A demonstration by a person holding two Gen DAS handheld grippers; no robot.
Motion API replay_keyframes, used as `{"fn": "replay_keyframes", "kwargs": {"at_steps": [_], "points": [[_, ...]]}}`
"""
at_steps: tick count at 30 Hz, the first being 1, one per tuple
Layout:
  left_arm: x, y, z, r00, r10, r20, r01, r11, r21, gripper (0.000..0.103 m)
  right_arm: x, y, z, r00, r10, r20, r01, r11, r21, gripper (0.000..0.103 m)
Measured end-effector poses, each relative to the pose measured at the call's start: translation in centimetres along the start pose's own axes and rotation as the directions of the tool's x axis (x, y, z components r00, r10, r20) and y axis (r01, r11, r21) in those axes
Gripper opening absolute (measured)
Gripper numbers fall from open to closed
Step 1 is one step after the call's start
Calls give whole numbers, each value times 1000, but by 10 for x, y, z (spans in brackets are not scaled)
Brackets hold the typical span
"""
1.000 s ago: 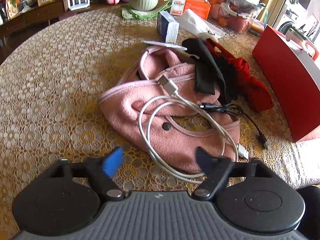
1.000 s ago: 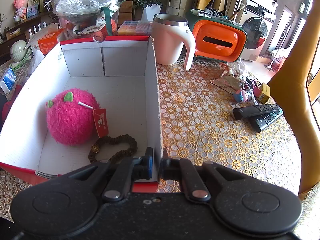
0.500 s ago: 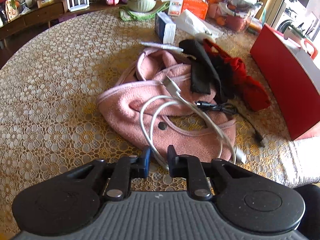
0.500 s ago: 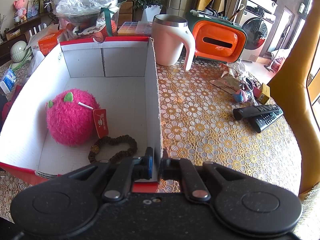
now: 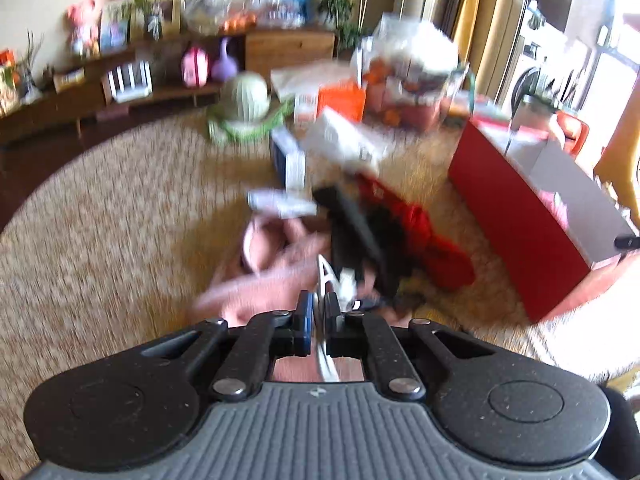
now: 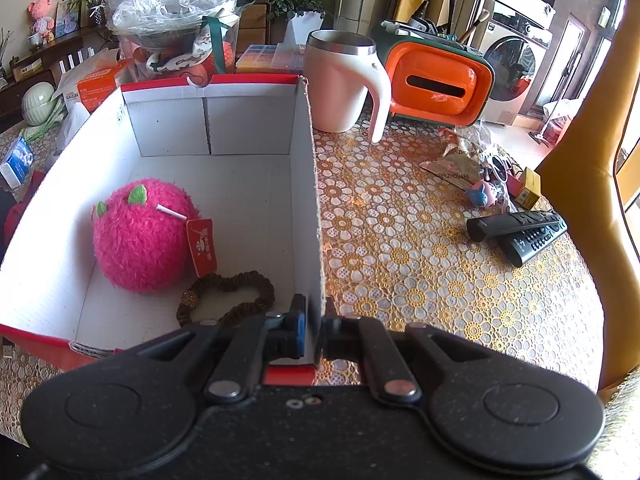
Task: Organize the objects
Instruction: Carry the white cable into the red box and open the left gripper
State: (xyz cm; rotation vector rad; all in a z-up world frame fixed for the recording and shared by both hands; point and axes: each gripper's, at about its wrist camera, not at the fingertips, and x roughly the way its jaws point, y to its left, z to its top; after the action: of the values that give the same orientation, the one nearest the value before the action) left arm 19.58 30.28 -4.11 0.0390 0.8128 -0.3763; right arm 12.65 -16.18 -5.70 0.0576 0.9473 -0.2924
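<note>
- Left gripper point(image 5: 319, 312) clamped tight on the white cable point(image 5: 325, 280), a thin glossy loop pinched between the pads and rising just ahead of them; picture badly smeared, so the rest of the cable's run impossible to trace.
- Right gripper point(image 6: 313, 326) closed on the near end of the box's right wall point(image 6: 308, 208), one finger inside, one outside, apparently steadying it.
- Already in the red-and-white box point(image 6: 168, 128): a fuzzy pink plush ball point(image 6: 138, 236) with green ears and a red tag, plus a brown bead bracelet point(image 6: 228, 294) lying on the floor just in front of it.
- Left out on the table point(image 5: 100, 220), judging by the clutter: pink fleece garment point(image 5: 264, 276), black strap point(image 5: 352, 220) lying over it, red cloth point(image 5: 432, 240) just beside the box's outer red face point(image 5: 520, 232).
- Probably early to middle of the job: two things boxed, one in hand, several waiting.
- Textures: box of plain matte cardboard, white inside, straight rigid walls; plush shaggy and round; beads small and knobbly; fleece soft and slack; lace-patterned tablecloth, gold and white.
- Right-hand side, well apart from the box: two black remotes point(image 6: 520, 232) stacked crosswise, a white mug point(image 6: 344, 84) behind the box corner, untouched.
</note>
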Motion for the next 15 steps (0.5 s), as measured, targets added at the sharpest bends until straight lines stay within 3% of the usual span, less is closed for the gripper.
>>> {"fn": "replay_keyframes", "kwargs": {"at_steps": [9,15], "points": [[-22,-22,47,990,-88,107,82,995,63,4,0,0,0,1000,-1,0,1,1000,-1,7],[-16,-54,74,978,-180,103,162,974,158,5,0,0,0,1000,-1,-1,1,1000,0,5]]}}
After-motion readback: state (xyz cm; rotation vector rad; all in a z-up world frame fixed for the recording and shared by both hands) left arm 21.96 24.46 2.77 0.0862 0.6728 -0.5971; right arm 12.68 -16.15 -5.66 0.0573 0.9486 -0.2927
